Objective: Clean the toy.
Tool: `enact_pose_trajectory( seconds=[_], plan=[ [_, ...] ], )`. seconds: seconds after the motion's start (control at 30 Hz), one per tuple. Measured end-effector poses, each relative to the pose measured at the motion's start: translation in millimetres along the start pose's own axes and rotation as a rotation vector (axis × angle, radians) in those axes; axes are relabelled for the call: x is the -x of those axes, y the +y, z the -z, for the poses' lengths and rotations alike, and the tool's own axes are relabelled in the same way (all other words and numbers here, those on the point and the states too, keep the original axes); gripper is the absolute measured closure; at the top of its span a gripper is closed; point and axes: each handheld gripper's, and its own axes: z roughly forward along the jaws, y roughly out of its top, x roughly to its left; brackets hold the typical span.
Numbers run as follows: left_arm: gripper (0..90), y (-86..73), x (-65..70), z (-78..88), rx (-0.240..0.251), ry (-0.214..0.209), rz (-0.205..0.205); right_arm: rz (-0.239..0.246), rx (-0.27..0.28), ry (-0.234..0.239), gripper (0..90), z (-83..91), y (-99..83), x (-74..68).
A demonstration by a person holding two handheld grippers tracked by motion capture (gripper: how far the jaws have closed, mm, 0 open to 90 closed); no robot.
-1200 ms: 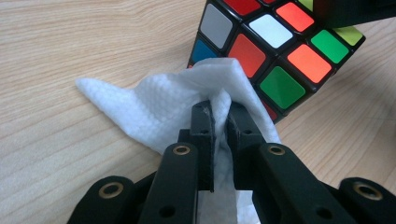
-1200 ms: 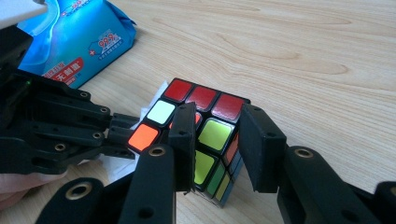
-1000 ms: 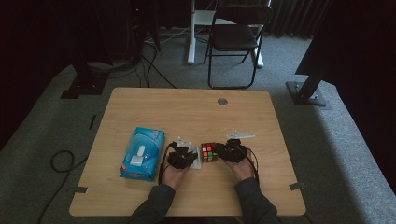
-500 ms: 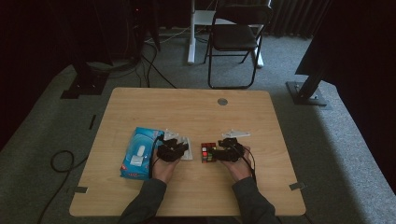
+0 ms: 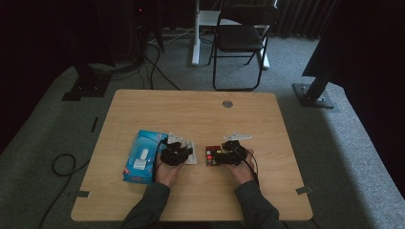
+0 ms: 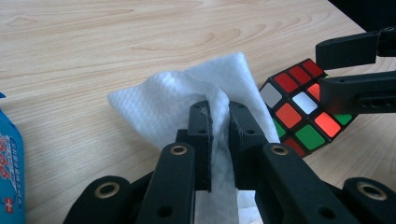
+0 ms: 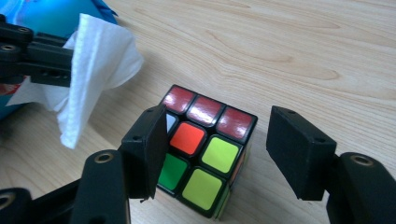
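Note:
A scrambled puzzle cube [image 7: 205, 144] rests on the wooden table [image 5: 191, 109]. My right gripper [image 7: 219, 121] is open around it. Its jaws have just been opening, and the cube sits between them with a gap on the right side. My left gripper [image 6: 218, 116] is shut on a white wipe [image 6: 187, 98], which it holds just left of the cube [image 6: 299, 116]. From above, the left gripper [image 5: 177, 152] and right gripper [image 5: 217, 156] face each other across the cube [image 5: 212, 155].
A blue pack of wipes [image 5: 141, 157] lies at the left, close behind my left hand. A round grommet [image 5: 228, 103] sits near the table's far edge. A folding chair [image 5: 239, 43] and stand bases are on the floor beyond.
My left gripper has drawn a little to the left with the wipe, away from the cube. The right hand has stayed by the cube.

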Motion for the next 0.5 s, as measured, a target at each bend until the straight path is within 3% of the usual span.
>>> enact_pose_trajectory(
  seconds=[0.5],
  plan=[
    [81.2,-4.8,1.3,-5.2,-0.015,-0.004,0.002,0.043,-0.022,0.003,36.7,11.2,-5.0,4.8]
  ],
)
